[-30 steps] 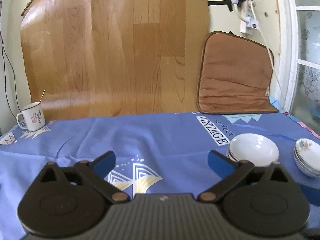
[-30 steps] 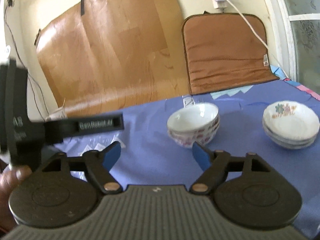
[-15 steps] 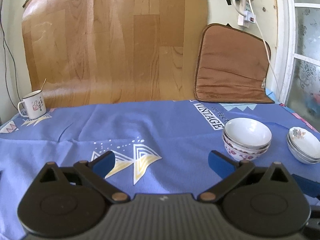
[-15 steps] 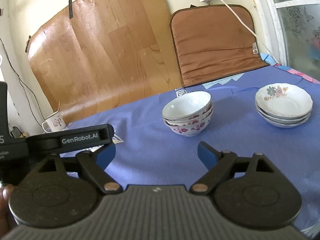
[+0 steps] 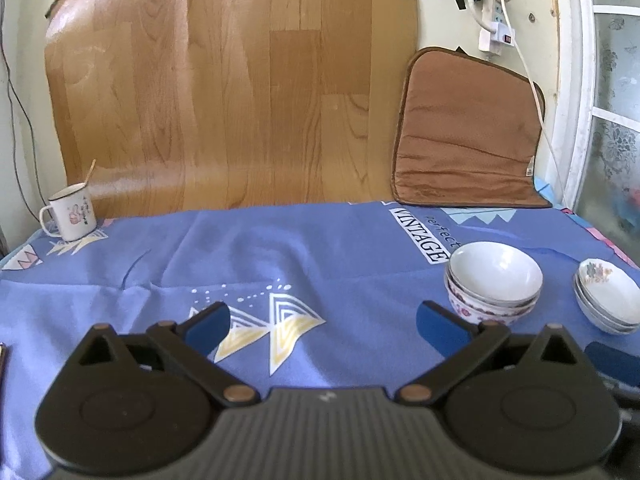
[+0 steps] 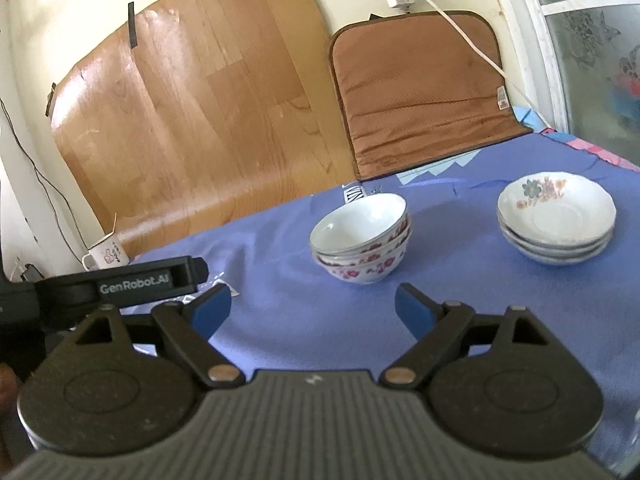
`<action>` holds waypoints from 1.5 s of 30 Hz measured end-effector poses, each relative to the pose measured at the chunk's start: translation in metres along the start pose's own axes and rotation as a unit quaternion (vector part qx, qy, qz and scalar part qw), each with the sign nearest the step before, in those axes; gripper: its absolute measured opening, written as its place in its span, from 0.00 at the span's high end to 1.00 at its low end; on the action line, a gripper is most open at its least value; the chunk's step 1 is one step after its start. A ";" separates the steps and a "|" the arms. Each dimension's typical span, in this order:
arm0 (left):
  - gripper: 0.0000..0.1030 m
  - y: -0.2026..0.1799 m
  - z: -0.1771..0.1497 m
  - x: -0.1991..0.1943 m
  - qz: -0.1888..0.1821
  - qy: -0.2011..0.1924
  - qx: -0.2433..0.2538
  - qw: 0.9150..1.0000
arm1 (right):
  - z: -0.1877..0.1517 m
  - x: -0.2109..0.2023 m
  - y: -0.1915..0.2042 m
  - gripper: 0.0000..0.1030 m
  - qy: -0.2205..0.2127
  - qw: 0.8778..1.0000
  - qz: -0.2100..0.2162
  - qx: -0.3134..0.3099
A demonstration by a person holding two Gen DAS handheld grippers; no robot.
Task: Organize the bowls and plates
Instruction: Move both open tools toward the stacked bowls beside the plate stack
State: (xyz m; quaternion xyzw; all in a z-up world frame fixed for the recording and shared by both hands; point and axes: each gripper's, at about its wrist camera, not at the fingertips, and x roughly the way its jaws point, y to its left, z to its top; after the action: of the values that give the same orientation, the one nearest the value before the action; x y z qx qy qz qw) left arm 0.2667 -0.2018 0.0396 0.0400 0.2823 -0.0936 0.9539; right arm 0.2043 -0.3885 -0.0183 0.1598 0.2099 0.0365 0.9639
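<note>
You're showing two matching tools here: the left gripper (image 5: 322, 320) and right gripper (image 6: 313, 306) are each wearing matte black linkage arms, blue pads (image 6: 211, 307) at the tips, brass-coloured pivot pins, round black discs either side and a ribbed grey body. White "GenRobot.AI" lettering is running along the left one's side.
</note>
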 end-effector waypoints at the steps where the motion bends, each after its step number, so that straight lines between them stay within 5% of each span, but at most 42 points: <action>1: 0.00 -0.001 0.002 0.003 -0.001 0.003 0.001 1.000 | 0.002 0.000 -0.003 0.12 -0.003 1.000 -0.004 0.000; 12: 0.00 -0.015 0.012 0.030 0.005 0.020 0.021 1.000 | 0.040 0.007 -0.055 0.12 -0.010 0.999 -0.020 0.037; 34: 0.00 -0.003 0.003 0.045 -0.025 0.043 -0.004 0.999 | 0.046 0.019 -0.058 0.18 0.026 0.999 0.018 0.032; 45: 0.00 0.020 0.006 0.048 -0.103 0.065 -0.079 0.989 | 0.042 0.018 -0.048 0.17 0.017 0.999 0.040 -0.018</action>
State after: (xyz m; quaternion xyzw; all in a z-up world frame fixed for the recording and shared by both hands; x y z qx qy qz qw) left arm 0.3131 -0.1904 0.0186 -0.0590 0.3528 -0.1657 0.9190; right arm 0.2382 -0.4437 -0.0042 0.1498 0.2185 0.0816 0.9608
